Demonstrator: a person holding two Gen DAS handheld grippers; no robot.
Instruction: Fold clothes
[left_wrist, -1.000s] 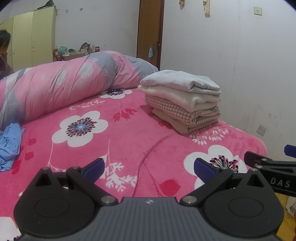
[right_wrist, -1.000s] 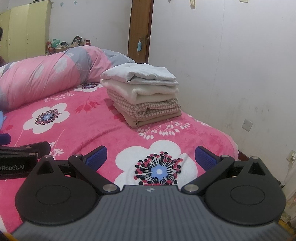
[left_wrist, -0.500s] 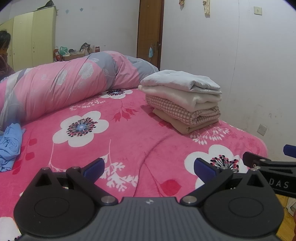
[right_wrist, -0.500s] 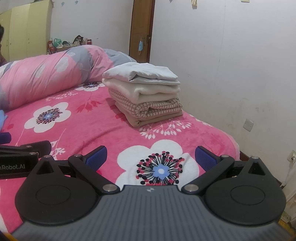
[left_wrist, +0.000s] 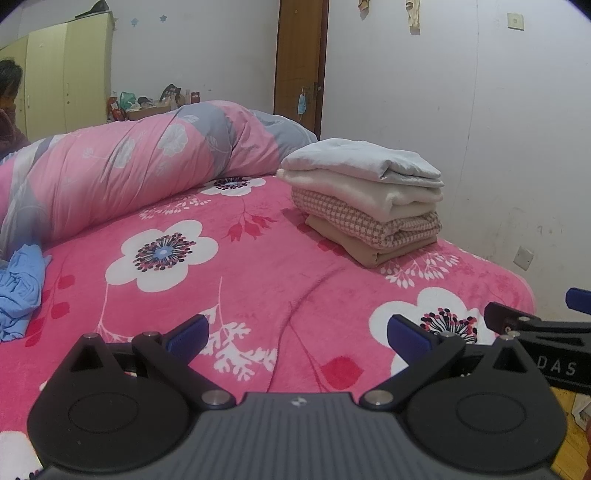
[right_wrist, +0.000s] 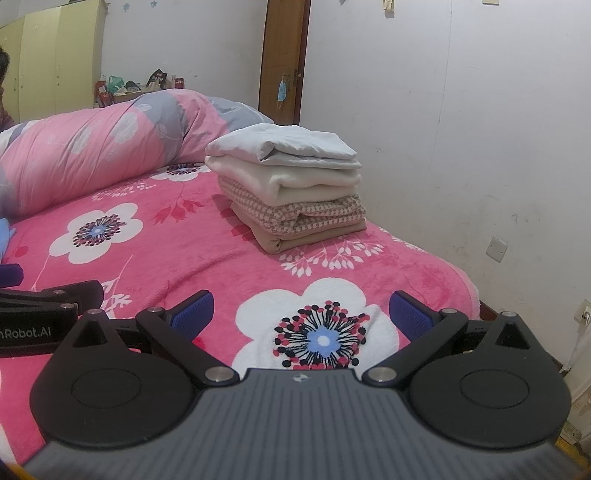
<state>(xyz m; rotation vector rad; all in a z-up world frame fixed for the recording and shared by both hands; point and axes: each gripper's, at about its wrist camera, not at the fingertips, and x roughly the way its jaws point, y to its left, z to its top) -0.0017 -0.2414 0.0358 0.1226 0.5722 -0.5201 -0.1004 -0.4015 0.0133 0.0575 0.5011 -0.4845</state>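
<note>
Four folded garments make a neat stack (left_wrist: 364, 201) on the pink flowered blanket (left_wrist: 266, 280) in the left wrist view, at the far right part of the bed, near the white wall (left_wrist: 480, 110). From top to bottom I see a pale grey piece, a cream one, a pink checked one and a tan one. The left gripper (left_wrist: 297, 338) hangs low over the blanket with its blue-padded fingers (left_wrist: 186, 334) spread wide, and nothing is between them. A crumpled light blue garment (left_wrist: 20, 288) lies at the left edge of the bed, well apart from the stack. Behind it a long rolled quilt (left_wrist: 147, 173), pink and grey, goes across the bed. At the right edge of this view a part of the right gripper (left_wrist: 535, 325) shows, beside the left one.

In the right wrist view the same stack (right_wrist: 291, 188) sits ahead and a little left of centre, still on the blanket (right_wrist: 184, 251) and close to the wall. The right gripper (right_wrist: 301, 314) is also released, its fingers wide apart over a big white flower of the pattern, holding nothing. A part of the left gripper (right_wrist: 51, 295) enters from the left side. Only a small bit of the blue garment (right_wrist: 5, 236) is visible at the left edge. A brown door (right_wrist: 282, 55) stands behind the quilt (right_wrist: 110, 147).
</note>
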